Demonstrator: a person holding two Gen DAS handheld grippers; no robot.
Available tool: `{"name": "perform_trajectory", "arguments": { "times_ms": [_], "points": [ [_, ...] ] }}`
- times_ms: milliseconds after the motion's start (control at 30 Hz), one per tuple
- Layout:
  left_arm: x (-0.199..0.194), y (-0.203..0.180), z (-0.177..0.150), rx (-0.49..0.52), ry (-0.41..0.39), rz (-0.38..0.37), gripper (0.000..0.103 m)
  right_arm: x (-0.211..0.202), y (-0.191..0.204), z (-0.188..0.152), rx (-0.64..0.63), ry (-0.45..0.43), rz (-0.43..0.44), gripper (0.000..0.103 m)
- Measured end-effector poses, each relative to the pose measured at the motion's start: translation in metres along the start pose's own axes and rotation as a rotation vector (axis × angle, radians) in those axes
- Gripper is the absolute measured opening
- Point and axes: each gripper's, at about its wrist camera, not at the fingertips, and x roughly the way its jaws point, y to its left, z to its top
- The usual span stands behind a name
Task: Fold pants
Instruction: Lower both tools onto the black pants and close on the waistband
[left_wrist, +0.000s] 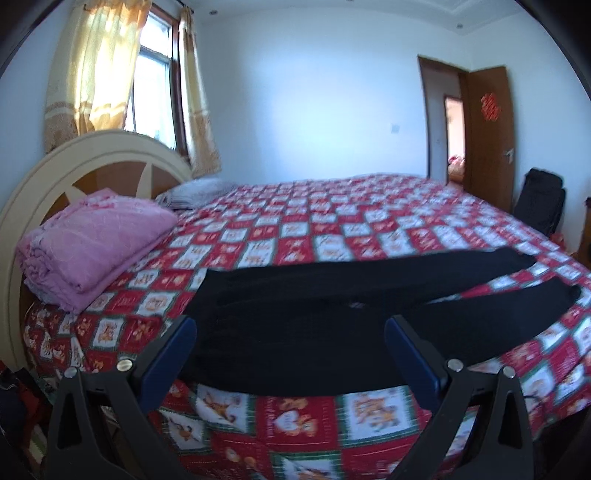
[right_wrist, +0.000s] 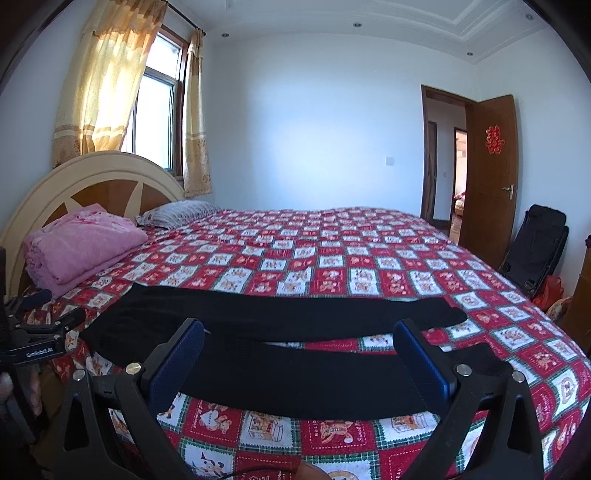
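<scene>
Black pants (right_wrist: 280, 347) spread flat along the near edge of the bed (right_wrist: 369, 266), legs parted, seemingly no fold made yet; left tongs (left_wrist: 290, 354) and right tongs (right_wrist: 299, 354) both released, hovering above the cloth, grasping nothing; whole folding left.

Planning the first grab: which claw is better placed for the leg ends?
Right, probably. In its view the right claw is open over the black pants legs, cuffs nearby. The left claw, also open, sits over the waist end, beside the pink blanket.
</scene>
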Motion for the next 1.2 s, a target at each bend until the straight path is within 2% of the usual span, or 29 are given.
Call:
{"name": "perform_trajectory", "arguments": {
  "times_ms": [167, 233, 400, 433, 533, 567, 633, 733, 867, 933, 1067, 1167, 1200],
  "points": [
    [0.047, 0.049, -0.006, -0.078, 0.084, 0.086, 0.103, 0.024, -0.01, -0.017, 0.015, 0.073, 0.027, 0.102],
    [0.063, 0.07, -0.006, -0.115, 0.101, 0.077, 0.101, 0.031, -0.015, -0.022, 0.024, 0.093, 0.033, 0.102],
    [0.103, 0.097, 0.009, -0.046, 0.161, 0.136, 0.096, 0.052, -0.04, -0.031, 0.082, 0.147, 0.025, 0.102],
    [0.115, 0.104, 0.014, -0.038, 0.168, 0.132, 0.095, 0.056, -0.045, -0.033, 0.093, 0.158, 0.023, 0.102],
    [0.145, 0.114, 0.025, -0.017, 0.202, 0.127, 0.084, 0.073, -0.061, -0.035, 0.113, 0.194, 0.01, 0.1],
    [0.153, 0.117, 0.027, -0.011, 0.214, 0.122, 0.083, 0.079, -0.066, -0.036, 0.116, 0.205, 0.005, 0.098],
    [0.175, 0.121, 0.031, -0.001, 0.239, 0.11, 0.081, 0.094, -0.077, -0.035, 0.122, 0.242, -0.002, 0.086],
    [0.212, 0.124, 0.035, 0.012, 0.293, 0.084, 0.073, 0.118, -0.095, -0.033, 0.126, 0.285, -0.023, 0.085],
    [0.26, 0.132, 0.04, -0.017, 0.374, 0.042, 0.054, 0.147, -0.117, -0.028, 0.123, 0.332, -0.058, 0.084],
    [0.277, 0.135, 0.044, -0.023, 0.397, 0.038, 0.052, 0.161, -0.13, -0.025, 0.137, 0.348, -0.07, 0.081],
    [0.307, 0.133, 0.048, -0.024, 0.439, 0.011, 0.052, 0.181, -0.154, -0.016, 0.156, 0.359, -0.099, 0.08],
    [0.327, 0.134, 0.041, -0.031, 0.491, -0.018, 0.04, 0.197, -0.178, -0.006, 0.197, 0.366, -0.122, 0.08],
    [0.33, 0.136, 0.039, -0.038, 0.498, -0.025, 0.04, 0.201, -0.184, -0.004, 0.204, 0.367, -0.127, 0.08]
  ]
}}
